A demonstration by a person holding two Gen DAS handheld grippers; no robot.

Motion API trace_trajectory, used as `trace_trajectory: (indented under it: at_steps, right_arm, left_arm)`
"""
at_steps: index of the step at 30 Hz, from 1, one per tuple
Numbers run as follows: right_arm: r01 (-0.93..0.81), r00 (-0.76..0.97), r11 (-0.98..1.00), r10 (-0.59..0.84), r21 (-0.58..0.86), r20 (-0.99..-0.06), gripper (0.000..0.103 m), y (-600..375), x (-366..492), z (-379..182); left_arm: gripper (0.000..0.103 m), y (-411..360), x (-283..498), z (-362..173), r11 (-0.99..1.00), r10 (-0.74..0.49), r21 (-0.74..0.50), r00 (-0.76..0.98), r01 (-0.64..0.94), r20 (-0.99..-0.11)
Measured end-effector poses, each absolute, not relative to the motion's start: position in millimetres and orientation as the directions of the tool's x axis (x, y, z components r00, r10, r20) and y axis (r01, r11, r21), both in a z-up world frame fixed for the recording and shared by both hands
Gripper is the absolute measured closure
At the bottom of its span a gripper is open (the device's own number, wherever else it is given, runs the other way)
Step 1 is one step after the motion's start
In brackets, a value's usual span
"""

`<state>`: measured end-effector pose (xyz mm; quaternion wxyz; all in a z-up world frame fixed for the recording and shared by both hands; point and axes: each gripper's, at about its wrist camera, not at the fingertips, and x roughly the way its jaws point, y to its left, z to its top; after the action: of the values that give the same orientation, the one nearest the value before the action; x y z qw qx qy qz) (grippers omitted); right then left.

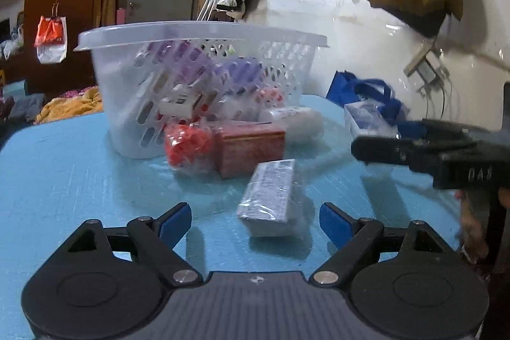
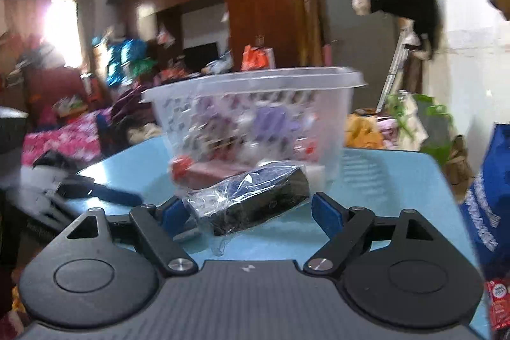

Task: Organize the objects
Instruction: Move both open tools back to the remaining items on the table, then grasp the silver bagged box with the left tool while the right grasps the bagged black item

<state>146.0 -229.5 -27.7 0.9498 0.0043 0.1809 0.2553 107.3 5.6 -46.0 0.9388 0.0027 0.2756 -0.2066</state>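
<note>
Black packet [image 2: 255, 199]: plastic-wrapped, between the right gripper [image 2: 251, 215] pads, left pad touching, right pad just clear
Grey box [image 1: 271, 196]: on the blue table [image 1: 63, 180], ahead of the wide-open, empty left gripper [image 1: 255, 222]
Basket [image 1: 204, 59]: behind, holding packets

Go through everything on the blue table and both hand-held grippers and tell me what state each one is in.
Basket: upright, partly filled.
Grey wrapped box: lying on the table, outside the basket, ahead of the open left hand-held gripper.
Red box: on the table against the basket.
Black wrapped packet: between the right hand-held gripper pads; whether gripped is unclear.
</note>
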Motion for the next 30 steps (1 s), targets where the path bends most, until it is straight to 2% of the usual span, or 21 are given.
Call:
trace_trajectory:
  at_steps: [3,5,7,8,18,30]
  right_arm:
    - [-0.491,0.803,0.866,0.491,0.092,-0.336,0.019,-226.2,146.7,-28.7]
    - [-0.487,0.810,0.870,0.481,0.070,-0.336,0.019,-221.8,145.7,-29.4]
    - [-0.494,0.806,0.867,0.482,0.059,-0.344,0.019,-219.8,144.8,-30.6]
    - [-0.496,0.805,0.867,0.482,0.053,-0.347,0.019,-218.4,144.8,-31.2]
    - [-0.487,0.822,0.872,0.477,0.050,-0.310,0.019,-222.9,138.7,-34.6]
    - [-0.465,0.851,0.885,0.455,0.029,-0.262,0.019,-222.8,132.8,-34.2]
  left_arm:
    - [0.014,-6.5,107.3,-45.8,0.921,-0.358,-0.064,0.772,0.383,-0.525]
    - [0.019,-15.6,108.1,-46.1,0.931,-0.313,-0.009,0.785,0.365,-0.535]
    - [0.035,-20.1,108.5,-46.8,0.937,-0.280,0.027,0.796,0.348,-0.536]
    - [0.048,-19.6,109.0,-47.6,0.938,-0.277,0.027,0.797,0.344,-0.538]
    - [0.049,-4.2,91.3,-43.3,0.923,-0.361,-0.022,0.845,0.384,-0.395]
    - [0.049,1.2,90.2,-42.2,0.914,-0.394,-0.055,0.846,0.402,-0.359]
